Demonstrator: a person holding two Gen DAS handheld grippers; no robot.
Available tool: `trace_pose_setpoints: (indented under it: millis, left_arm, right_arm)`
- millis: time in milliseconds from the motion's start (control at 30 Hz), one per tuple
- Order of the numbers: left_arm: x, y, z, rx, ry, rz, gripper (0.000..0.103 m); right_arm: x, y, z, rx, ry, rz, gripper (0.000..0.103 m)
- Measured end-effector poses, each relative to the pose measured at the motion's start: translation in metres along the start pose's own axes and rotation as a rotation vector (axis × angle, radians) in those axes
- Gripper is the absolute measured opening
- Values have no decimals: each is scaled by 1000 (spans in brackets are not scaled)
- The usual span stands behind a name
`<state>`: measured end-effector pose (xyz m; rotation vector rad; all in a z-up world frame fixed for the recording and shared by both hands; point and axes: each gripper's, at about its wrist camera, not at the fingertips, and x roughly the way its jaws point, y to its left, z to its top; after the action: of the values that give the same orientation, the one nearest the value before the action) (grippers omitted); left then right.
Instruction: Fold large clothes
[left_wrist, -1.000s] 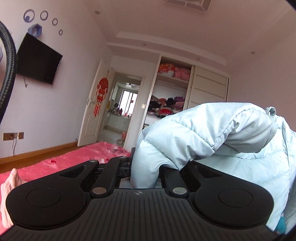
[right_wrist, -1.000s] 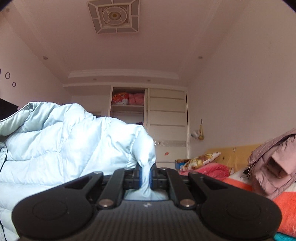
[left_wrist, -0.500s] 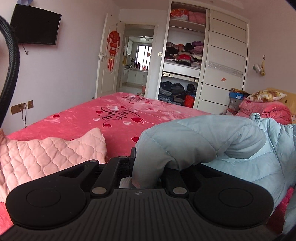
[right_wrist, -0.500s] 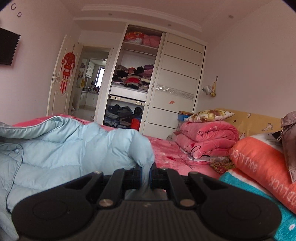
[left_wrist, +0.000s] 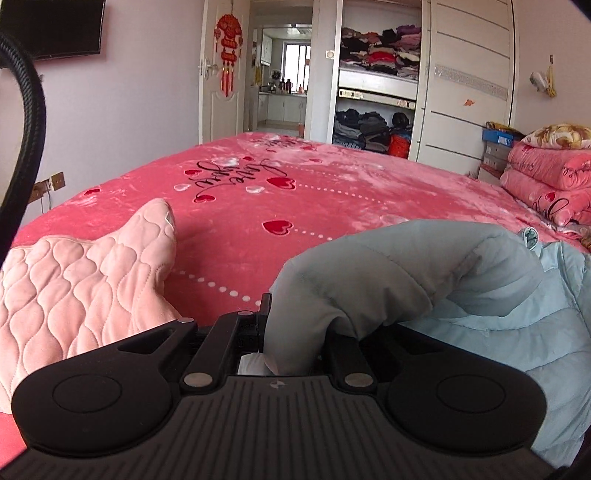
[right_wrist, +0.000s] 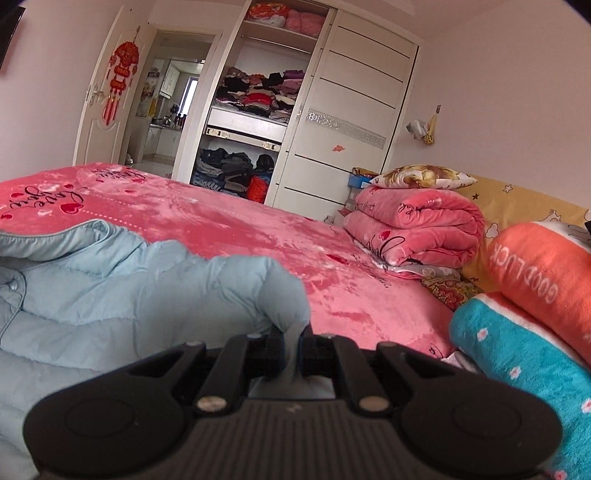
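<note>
A pale blue puffer jacket (left_wrist: 424, 273) hangs from both grippers low over the red bed cover (left_wrist: 295, 199). My left gripper (left_wrist: 291, 332) is shut on a bunched fold of the jacket's left side, and the padding hides its right finger. In the right wrist view the jacket (right_wrist: 129, 288) spreads to the left, its snap placket showing. My right gripper (right_wrist: 291, 347) is shut on a thin fold of the jacket's right edge, pinched between the black fingers (right_wrist: 275, 350).
A pink quilted cushion (left_wrist: 81, 288) lies on the bed at the left. Folded pink blankets (right_wrist: 413, 229) and a floral pillow (right_wrist: 421, 177) sit by the headboard. Orange and teal towels (right_wrist: 532, 306) are stacked at the right. An open wardrobe (right_wrist: 251, 122) stands beyond the bed.
Both grippers have come down and tilted forward with the jacket. The views went from ceiling and wall to the bed surface, and the jacket now sits near the cover.
</note>
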<state>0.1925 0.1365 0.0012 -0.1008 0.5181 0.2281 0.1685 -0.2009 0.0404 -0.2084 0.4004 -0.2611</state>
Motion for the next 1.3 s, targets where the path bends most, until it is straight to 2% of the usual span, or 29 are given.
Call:
trace_pose_setpoints:
  millis: [133, 267, 333, 400, 467, 533, 600, 767, 933, 1000, 1167, 1300]
  left_arm:
    - [24, 2, -9, 28, 52, 6, 11]
    - [30, 4, -15, 45, 93, 4, 17]
    - [31, 6, -18, 47, 111, 4, 24]
    - [26, 8, -20, 43, 124, 7, 44]
    - [21, 11, -20, 38, 127, 10, 57]
    - [17, 17, -19, 26, 125, 9, 61]
    - [15, 23, -20, 21, 117, 13, 71]
    - [4, 37, -14, 22, 91, 15, 80]
    - [-14, 45, -9, 58, 66, -6, 84]
    - [-22, 46, -7, 84, 46, -15, 90]
    - [-44, 53, -8, 104, 35, -43, 93]
    - [-72, 60, -20, 105, 17, -66, 94]
  right_arm:
    - [21, 9, -13, -5, 52, 4, 5]
    - [31, 12, -23, -2, 89, 22, 7]
    - [32, 12, -26, -5, 96, 31, 15]
    - [31, 11, -28, -2, 101, 42, 32]
    - [28, 9, -31, -2, 100, 45, 43]
    - [22, 5, -33, 4, 101, 49, 49]
    - [17, 0, -34, 20, 101, 60, 61]
    - [-11, -21, -40, 51, 80, 63, 80]
    - [-44, -53, -56, 120, 86, 44, 85]
    - [-59, -67, -68, 133, 96, 14, 88]
    - [-89, -100, -113, 210, 174, -10, 89]
    - [-106, -108, -148, 249, 245, -13, 89]
